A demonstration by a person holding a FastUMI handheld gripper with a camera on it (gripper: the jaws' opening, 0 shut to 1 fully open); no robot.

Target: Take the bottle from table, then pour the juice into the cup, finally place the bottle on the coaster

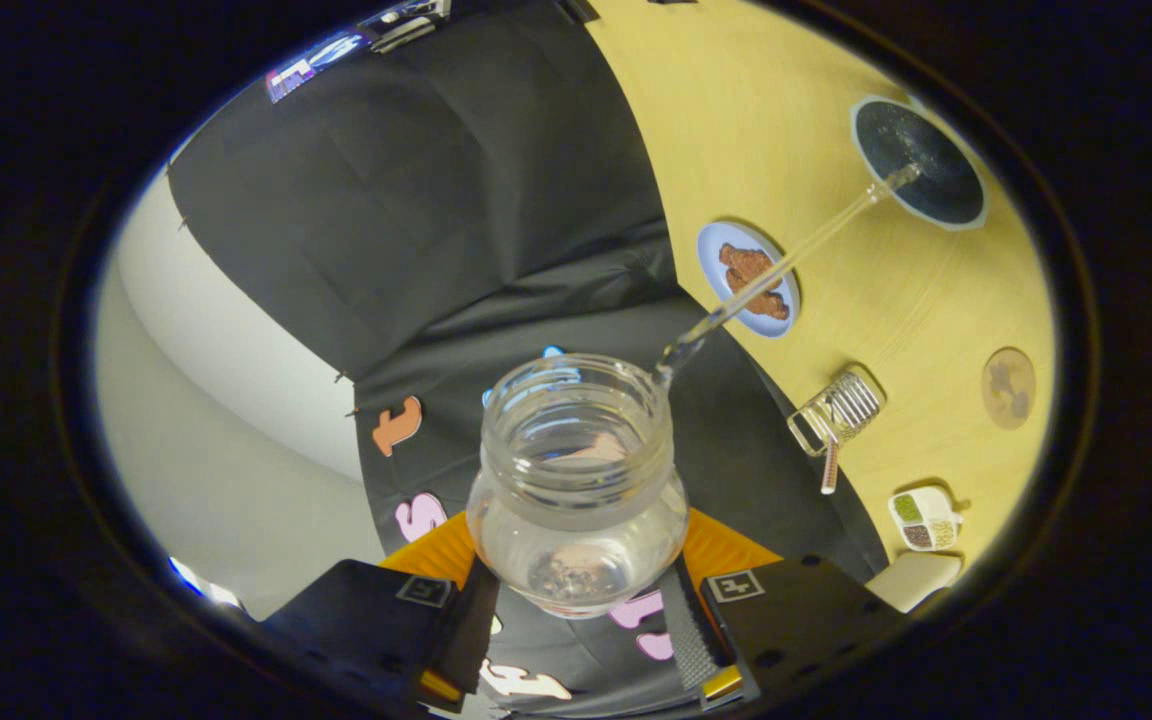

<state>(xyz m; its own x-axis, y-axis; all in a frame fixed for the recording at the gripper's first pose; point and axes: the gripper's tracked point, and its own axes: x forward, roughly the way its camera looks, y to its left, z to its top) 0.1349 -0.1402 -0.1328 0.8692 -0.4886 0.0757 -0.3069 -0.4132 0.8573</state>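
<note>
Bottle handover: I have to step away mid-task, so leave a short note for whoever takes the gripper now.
Gripper: shut on the bottle, both fingers pressing its sides.
Bottle: tipped over, a clear stream running from its mouth into the dark cup on the wooden table.
Done: bottle picked up, pouring underway.
Left: finish the pour, right the bottle, place it on the round coaster further along the table from the cup.

Clear glossy plastic bottle (576, 480), smooth pale wood table (786, 110) (matt), shiny metal grater (836, 412)
</note>
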